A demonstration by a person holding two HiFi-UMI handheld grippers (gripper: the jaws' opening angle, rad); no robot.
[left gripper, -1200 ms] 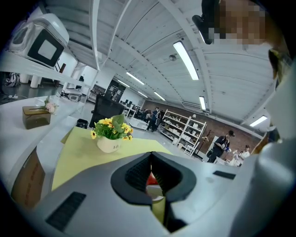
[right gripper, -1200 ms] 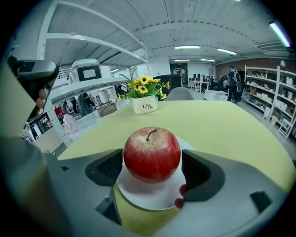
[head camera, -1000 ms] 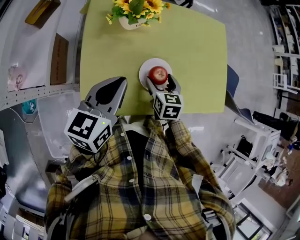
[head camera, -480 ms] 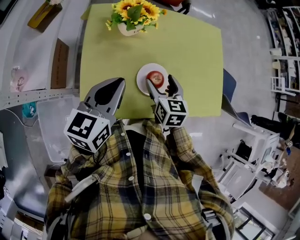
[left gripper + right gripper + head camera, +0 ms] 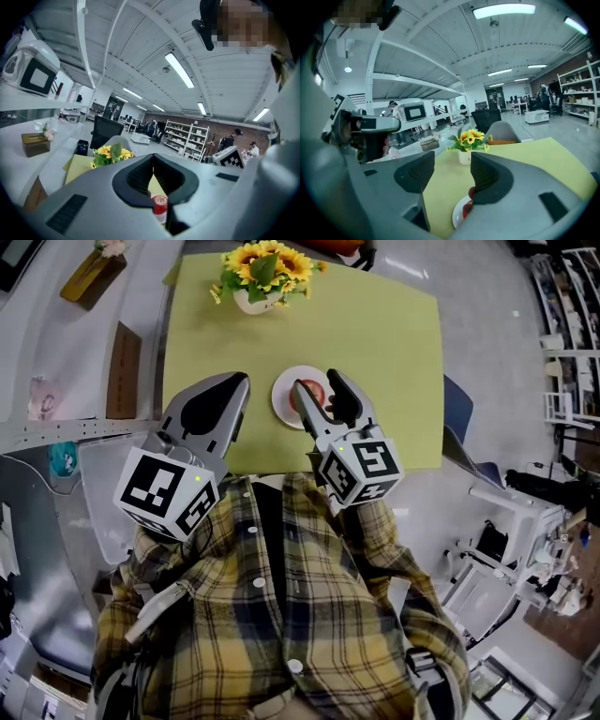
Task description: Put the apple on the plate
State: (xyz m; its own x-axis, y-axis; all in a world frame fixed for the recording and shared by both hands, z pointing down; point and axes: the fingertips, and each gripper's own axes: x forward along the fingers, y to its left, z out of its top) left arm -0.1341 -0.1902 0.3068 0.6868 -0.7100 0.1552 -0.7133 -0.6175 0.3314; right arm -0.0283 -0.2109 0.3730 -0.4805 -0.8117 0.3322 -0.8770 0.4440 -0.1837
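A red apple (image 5: 316,397) lies on a small white plate (image 5: 284,401) near the front edge of the yellow-green table (image 5: 394,343). My right gripper (image 5: 317,381) hangs raised above the apple, clear of it. Its jaws stand apart and are closing, with nothing between them. The right gripper view shows the apple (image 5: 471,193) and plate (image 5: 457,218) low behind the right-hand jaw. To the left, my left gripper (image 5: 236,382) is shut and empty, held above the table's front edge. Through the gap under its jaws the left gripper view shows the apple (image 5: 159,204).
A white vase of sunflowers (image 5: 259,274) stands at the table's far edge. Brown boxes (image 5: 122,357) sit on a grey counter to the left, with a clear plastic bin (image 5: 103,474) below. A blue chair (image 5: 461,404) is at the table's right side.
The right gripper has lifted up and back from around the apple, which stays on the plate, and its jaws have narrowed. The left gripper has risen a little.
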